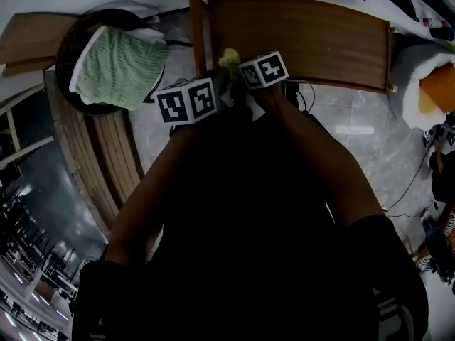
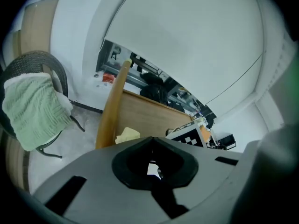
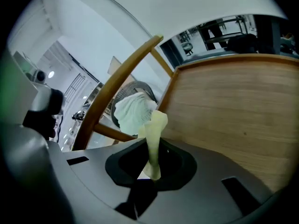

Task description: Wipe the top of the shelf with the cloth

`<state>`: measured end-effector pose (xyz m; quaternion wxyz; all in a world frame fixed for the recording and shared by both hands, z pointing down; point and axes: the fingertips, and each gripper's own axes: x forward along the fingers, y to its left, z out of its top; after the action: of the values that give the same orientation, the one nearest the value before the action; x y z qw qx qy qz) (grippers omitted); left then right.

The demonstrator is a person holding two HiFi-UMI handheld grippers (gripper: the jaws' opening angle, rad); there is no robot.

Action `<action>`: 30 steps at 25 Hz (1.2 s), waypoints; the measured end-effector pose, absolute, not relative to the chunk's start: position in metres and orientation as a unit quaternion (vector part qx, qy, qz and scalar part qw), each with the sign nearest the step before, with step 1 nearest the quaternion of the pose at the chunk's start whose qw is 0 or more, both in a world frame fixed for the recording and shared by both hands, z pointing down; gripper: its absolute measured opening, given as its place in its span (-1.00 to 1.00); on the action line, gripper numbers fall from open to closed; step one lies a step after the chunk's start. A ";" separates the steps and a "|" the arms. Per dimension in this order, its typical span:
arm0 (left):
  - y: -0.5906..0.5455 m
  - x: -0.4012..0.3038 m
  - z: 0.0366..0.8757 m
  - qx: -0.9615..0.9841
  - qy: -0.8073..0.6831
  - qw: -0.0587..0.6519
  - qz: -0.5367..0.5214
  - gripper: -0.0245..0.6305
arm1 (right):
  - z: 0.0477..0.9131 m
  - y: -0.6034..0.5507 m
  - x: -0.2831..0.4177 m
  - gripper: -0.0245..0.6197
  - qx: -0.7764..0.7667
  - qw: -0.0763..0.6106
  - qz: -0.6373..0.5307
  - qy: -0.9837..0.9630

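Observation:
The wooden shelf top point(image 1: 306, 41) lies ahead of me, bare brown wood. My right gripper point(image 3: 152, 171) is shut on a pale yellow cloth point(image 3: 155, 129), which stands up in a twisted strip out of its jaws, at the shelf's near left edge. In the head view the cloth point(image 1: 229, 57) shows between the two marker cubes, the left one point(image 1: 186, 99) and the right one point(image 1: 264, 69). My left gripper point(image 2: 153, 169) sits just left of it, jaws shut with nothing held. From the left gripper view the cloth point(image 2: 127, 135) lies beside the shelf's wooden post point(image 2: 112, 111).
A dark wicker chair point(image 1: 71, 41) with a green towel point(image 1: 117, 66) draped on it stands to the left. A thin wooden post point(image 1: 195, 27) rises at the shelf's left end. Curved wooden slats point(image 1: 99, 155) run along the left, cables point(image 1: 313, 109) lie on the grey floor.

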<state>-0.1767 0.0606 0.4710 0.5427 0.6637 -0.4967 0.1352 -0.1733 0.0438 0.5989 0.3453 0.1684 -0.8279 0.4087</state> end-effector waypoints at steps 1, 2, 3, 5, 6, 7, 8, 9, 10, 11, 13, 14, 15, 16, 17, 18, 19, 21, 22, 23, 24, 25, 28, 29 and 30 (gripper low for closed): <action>0.066 -0.182 0.474 0.662 -0.495 0.546 0.136 -0.89 | 0.603 0.049 -0.185 -0.77 0.160 0.352 0.404 -0.829; 0.071 -0.187 0.477 0.661 -0.493 0.550 0.137 -0.89 | 0.606 0.053 -0.194 -0.77 0.152 0.362 0.395 -0.831; 0.076 -0.191 0.480 0.660 -0.490 0.552 0.139 -0.89 | 0.610 0.056 -0.201 -0.77 0.149 0.375 0.382 -0.831; 0.080 -0.200 0.484 0.660 -0.488 0.553 0.141 -0.89 | 0.618 0.058 -0.205 -0.77 0.157 0.411 0.356 -0.824; 0.082 -0.204 0.486 0.660 -0.488 0.553 0.142 -0.89 | 0.621 0.059 -0.204 -0.77 0.161 0.426 0.349 -0.819; 0.083 -0.206 0.487 0.660 -0.488 0.553 0.142 -0.89 | 0.625 0.061 -0.204 -0.77 0.163 0.437 0.346 -0.814; 0.083 -0.209 0.488 0.660 -0.488 0.554 0.142 -0.89 | 0.628 0.062 -0.203 -0.77 0.165 0.443 0.346 -0.810; 0.084 -0.210 0.489 0.659 -0.488 0.554 0.143 -0.89 | 0.630 0.062 -0.202 -0.77 0.167 0.447 0.345 -0.808; 0.084 -0.211 0.490 0.658 -0.489 0.555 0.142 -0.89 | 0.631 0.061 -0.202 -0.77 0.167 0.449 0.342 -0.809; 0.083 -0.211 0.491 0.657 -0.489 0.556 0.141 -0.89 | 0.631 0.060 -0.204 -0.77 0.165 0.449 0.337 -0.811; 0.080 -0.208 0.491 0.657 -0.486 0.559 0.137 -0.89 | 0.630 0.059 -0.205 -0.77 0.158 0.447 0.331 -0.816; 0.080 -0.205 0.492 0.658 -0.484 0.560 0.137 -0.89 | 0.630 0.060 -0.204 -0.77 0.157 0.446 0.331 -0.816; 0.079 -0.201 0.493 0.660 -0.481 0.561 0.139 -0.89 | 0.630 0.060 -0.200 -0.77 0.157 0.447 0.333 -0.815; 0.079 -0.196 0.494 0.662 -0.476 0.562 0.141 -0.89 | 0.630 0.061 -0.195 -0.77 0.159 0.448 0.335 -0.813; 0.080 -0.190 0.494 0.663 -0.471 0.564 0.143 -0.89 | 0.630 0.061 -0.187 -0.77 0.162 0.450 0.334 -0.812; 0.080 -0.183 0.495 0.664 -0.466 0.567 0.143 -0.89 | 0.630 0.060 -0.179 -0.77 0.165 0.453 0.332 -0.811; 0.080 -0.176 0.496 0.665 -0.460 0.571 0.143 -0.89 | 0.630 0.059 -0.170 -0.77 0.168 0.456 0.329 -0.810; 0.077 -0.162 0.499 0.668 -0.452 0.573 0.147 -0.89 | 0.631 0.054 -0.153 -0.77 0.178 0.459 0.328 -0.806; 0.075 -0.154 0.501 0.670 -0.449 0.572 0.151 -0.89 | 0.630 0.051 -0.144 -0.77 0.182 0.459 0.332 -0.804; 0.073 -0.146 0.503 0.671 -0.446 0.572 0.155 -0.89 | 0.630 0.050 -0.134 -0.77 0.186 0.456 0.338 -0.802; 0.072 -0.136 0.505 0.672 -0.443 0.572 0.158 -0.89 | 0.629 0.048 -0.124 -0.77 0.190 0.454 0.342 -0.800; 0.071 -0.127 0.507 0.672 -0.440 0.573 0.161 -0.89 | 0.629 0.046 -0.113 -0.77 0.195 0.452 0.345 -0.799; 0.066 -0.101 0.511 0.672 -0.434 0.576 0.167 -0.89 | 0.627 0.039 -0.080 -0.77 0.208 0.449 0.355 -0.793; 0.064 -0.093 0.511 0.672 -0.433 0.577 0.167 -0.89 | 0.627 0.037 -0.069 -0.77 0.212 0.449 0.358 -0.791; 0.061 -0.085 0.511 0.672 -0.433 0.577 0.167 -0.89 | 0.626 0.035 -0.056 -0.77 0.215 0.451 0.360 -0.788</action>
<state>-0.0851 0.0610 0.5113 0.5768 0.6722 -0.4332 0.1667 -0.0563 0.0350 0.6264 0.4506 0.2154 -0.7882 0.3596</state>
